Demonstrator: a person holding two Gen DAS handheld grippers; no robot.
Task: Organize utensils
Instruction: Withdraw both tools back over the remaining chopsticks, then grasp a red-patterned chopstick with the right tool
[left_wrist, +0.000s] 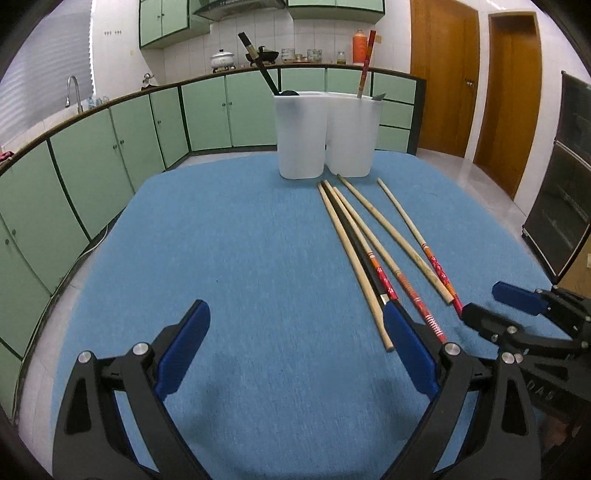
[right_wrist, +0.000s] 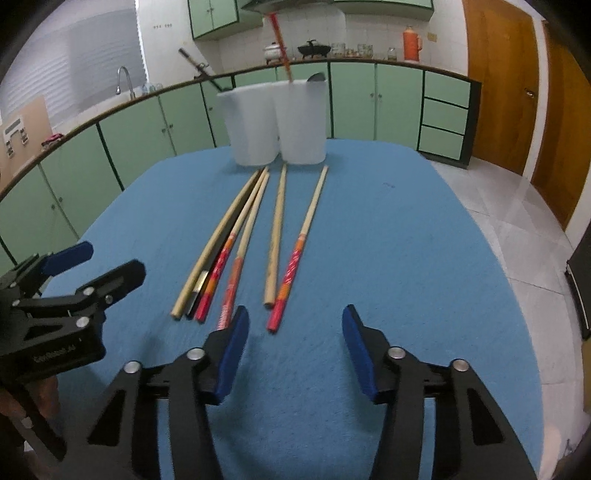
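Several chopsticks lie side by side on the blue tablecloth (left_wrist: 221, 240): plain wooden ones (left_wrist: 354, 258) (right_wrist: 275, 236), a black one (left_wrist: 364, 258) and red-ended ones (left_wrist: 439, 269) (right_wrist: 291, 266). Two white tubs (left_wrist: 301, 136) (right_wrist: 301, 122) stand at the far edge; the left holds a black utensil (left_wrist: 258, 62), the right a red chopstick (left_wrist: 367, 62). My left gripper (left_wrist: 295, 310) (right_wrist: 110, 258) is open over bare cloth, its right finger (left_wrist: 406, 343) over the near ends of the bundle. My right gripper (right_wrist: 295, 314) (left_wrist: 484, 300) is open, with a red chopstick's end just ahead of its tips.
Green kitchen cabinets (left_wrist: 110, 155) curve around the left and back with a sink tap (left_wrist: 74, 88). Wooden doors (left_wrist: 443, 74) stand at the right, above a tiled floor (right_wrist: 517, 221). A dark appliance (left_wrist: 561, 184) stands at far right. Bare cloth lies left of the chopsticks.
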